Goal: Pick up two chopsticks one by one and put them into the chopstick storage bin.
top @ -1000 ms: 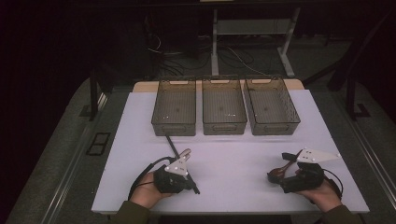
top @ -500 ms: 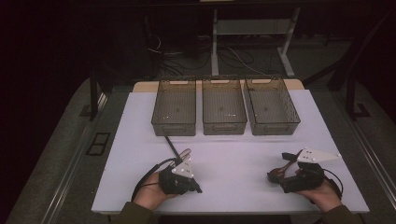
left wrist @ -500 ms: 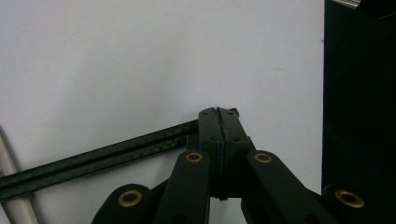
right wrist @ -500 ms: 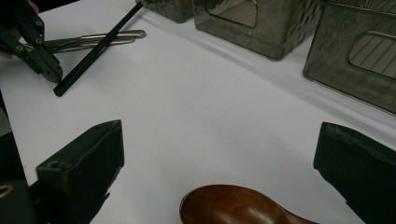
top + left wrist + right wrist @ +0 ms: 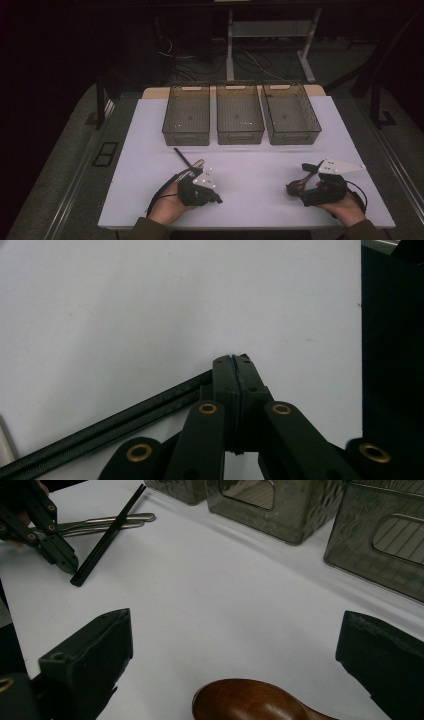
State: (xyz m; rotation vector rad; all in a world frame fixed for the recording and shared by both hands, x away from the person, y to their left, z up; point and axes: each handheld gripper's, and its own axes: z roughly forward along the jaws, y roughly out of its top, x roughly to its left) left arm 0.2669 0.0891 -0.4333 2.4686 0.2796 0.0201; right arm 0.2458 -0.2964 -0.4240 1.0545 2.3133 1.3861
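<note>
Chopsticks [image 5: 182,157], the black pair, are what I'm working on over at the left: they lie on the white bench [image 5: 250,165] just in front of the leftmost of three mesh bins [image 5: 186,115], angled toward my hand, and right beside them are a couple of slim metal handles [image 5: 107,522] of some other cutlery, can't tell what kind. My left gripper [image 5: 234,371] has its jaws pressed flat together with no gap showing, and in the left gripper view the black sticks run out sideways from under the tips, so honestly I can't tell if I've pinched them or just closed right next to them. From the right gripper view it looks like the tips sit at the near end of the sticks. So I'd call this the grab step on the chopsticks, not confirmed. Next move, I reckon, is a small careful lift to check they come up together, then carry them forward to one of the bins; if they stay put, reopen and go again lower on the pair. Middle bin [image 5: 239,114] and right bin [image 5: 290,114] look empty from the high view. Over on the right, my right gripper [image 5: 235,645] rests near the bench edge with jaws spread wide and holding nothing, and a brown wooden spoon [image 5: 250,700] lies between them, ready for later.
</note>
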